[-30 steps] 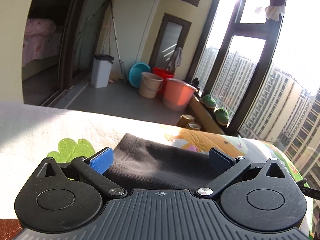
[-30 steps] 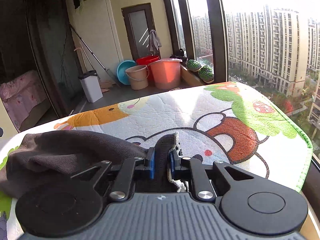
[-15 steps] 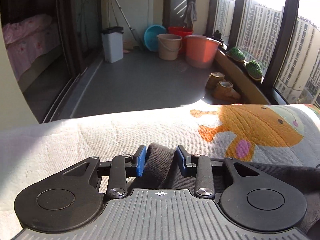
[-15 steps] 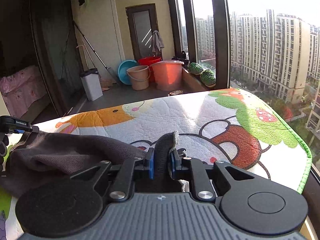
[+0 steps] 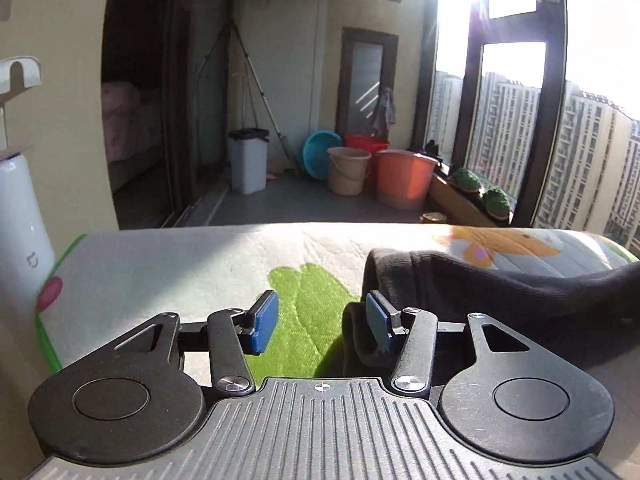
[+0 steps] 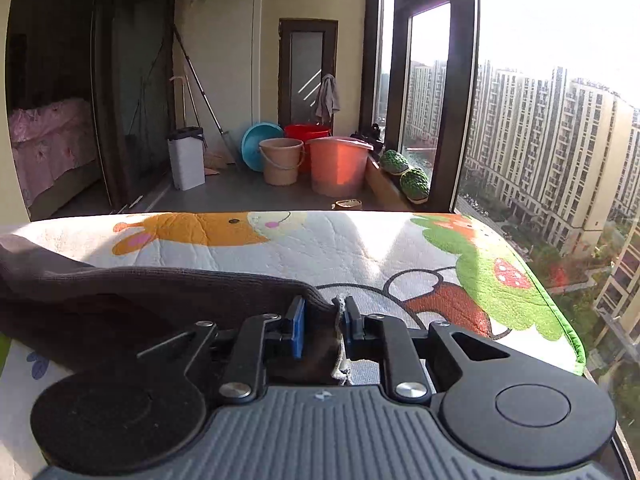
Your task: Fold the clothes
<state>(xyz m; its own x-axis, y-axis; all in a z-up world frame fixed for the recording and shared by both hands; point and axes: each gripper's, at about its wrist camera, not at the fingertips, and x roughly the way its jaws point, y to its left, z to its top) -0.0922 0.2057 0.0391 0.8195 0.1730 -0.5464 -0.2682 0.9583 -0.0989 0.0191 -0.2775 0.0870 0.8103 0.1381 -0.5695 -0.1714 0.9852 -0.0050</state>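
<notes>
Across the tabletop spreads the cartoon-print quilted mat (image 6: pixel 360 248), white with orange and green animal shapes and a green edge, sunlit from the tall windows (image 6: pixel 434 92). On it lies the dark grey garment (image 6: pixel 160 292) — a long ribbed band of cloth running from the left side towards the right claw. Over on the left, the garment (image 5: pixel 480 280) is bunched just beside the right-hand finger of the left claw (image 5: pixel 322 326), which stands wide apart with only the green print between its blue pads (image 5: pixel 264 320). The right claw (image 6: pixel 322 320) is narrow, its pads pinching the garment's end, a frayed pale hem showing against the right pad. Beyond, on the balcony floor — a cluster of buckets (image 6: pixel 336 164) and a white bin (image 6: pixel 186 158).
</notes>
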